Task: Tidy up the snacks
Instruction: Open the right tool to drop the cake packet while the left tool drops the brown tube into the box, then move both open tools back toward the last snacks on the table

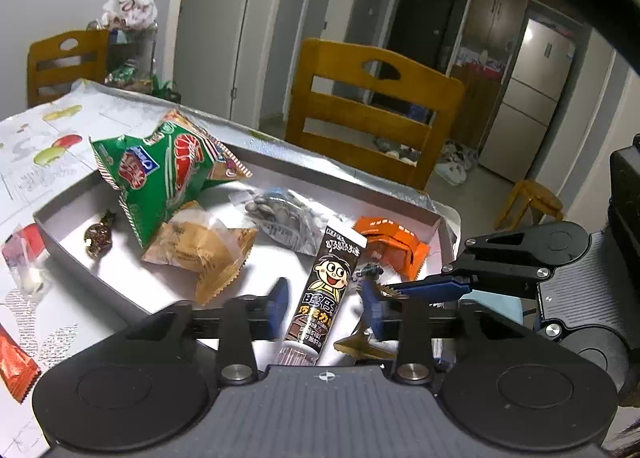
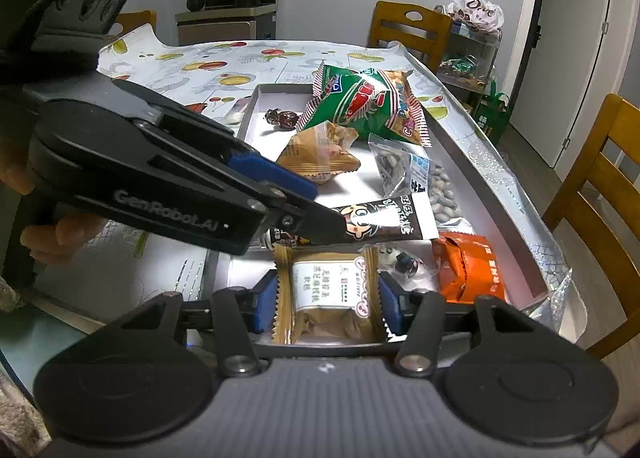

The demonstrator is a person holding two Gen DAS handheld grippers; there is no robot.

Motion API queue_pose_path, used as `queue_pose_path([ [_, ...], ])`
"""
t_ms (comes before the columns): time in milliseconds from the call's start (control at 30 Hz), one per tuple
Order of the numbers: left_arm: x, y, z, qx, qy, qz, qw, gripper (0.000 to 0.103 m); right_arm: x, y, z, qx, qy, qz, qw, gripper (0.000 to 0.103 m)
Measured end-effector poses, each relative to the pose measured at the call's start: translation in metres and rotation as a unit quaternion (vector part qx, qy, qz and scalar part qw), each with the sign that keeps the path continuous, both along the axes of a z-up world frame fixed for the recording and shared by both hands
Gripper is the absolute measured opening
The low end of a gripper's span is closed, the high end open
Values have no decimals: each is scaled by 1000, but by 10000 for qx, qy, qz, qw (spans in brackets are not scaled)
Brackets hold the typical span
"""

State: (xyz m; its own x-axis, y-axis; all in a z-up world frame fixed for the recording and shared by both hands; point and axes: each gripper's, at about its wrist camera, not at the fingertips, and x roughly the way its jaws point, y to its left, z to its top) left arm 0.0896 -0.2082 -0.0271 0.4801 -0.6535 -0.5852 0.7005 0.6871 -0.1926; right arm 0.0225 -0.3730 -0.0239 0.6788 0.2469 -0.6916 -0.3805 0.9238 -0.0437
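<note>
A shallow grey box (image 1: pixel 68 234) on the table holds the snacks. My left gripper (image 1: pixel 325 294) is open astride a black cartoon-printed stick packet (image 1: pixel 332 278), which lies in the box with a gap to each pad. In the right wrist view that packet (image 2: pixel 384 218) lies crosswise, the left gripper's fingers (image 2: pixel 280 174) over one end. My right gripper (image 2: pixel 328 294) is open around a flat tan pastry packet (image 2: pixel 332 298), its pads beside the crimped edges. An orange packet (image 2: pixel 468 270) lies just right of it.
Also in the box are a green shrimp-chip bag (image 1: pixel 160 178), a second tan pastry (image 1: pixel 200 250), a wrapped candy (image 1: pixel 98 236) and a clear bag of seeds (image 1: pixel 280 214). Red packets (image 1: pixel 16 366) lie outside on the tablecloth. Wooden chairs (image 1: pixel 372 110) stand around the table.
</note>
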Motion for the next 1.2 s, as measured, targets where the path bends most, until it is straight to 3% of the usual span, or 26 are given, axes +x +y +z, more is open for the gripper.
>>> queue_pose_path([
  [133, -4, 2, 6, -68, -123, 102, 9998, 82, -3, 2, 4, -31, -132, -20, 9999, 72],
  [233, -6, 5, 12, -78, -246, 230, 9994, 92, -7, 2, 9, -23, -338, -76, 9994, 87],
  [333, -6, 7, 16, -97, -309, 360, 9988, 100, -8, 1, 13, 22, -449, -173, 9988, 88],
  [900, -20, 32, 32, -289, -589, 553, 9963, 102, -10, 9, 30, 241, -536, -375, 9976, 88],
  [1200, -18, 80, 63, -898, -561, 892, 9904, 102, -9, 21, 47, 582, -535, -423, 9960, 88],
])
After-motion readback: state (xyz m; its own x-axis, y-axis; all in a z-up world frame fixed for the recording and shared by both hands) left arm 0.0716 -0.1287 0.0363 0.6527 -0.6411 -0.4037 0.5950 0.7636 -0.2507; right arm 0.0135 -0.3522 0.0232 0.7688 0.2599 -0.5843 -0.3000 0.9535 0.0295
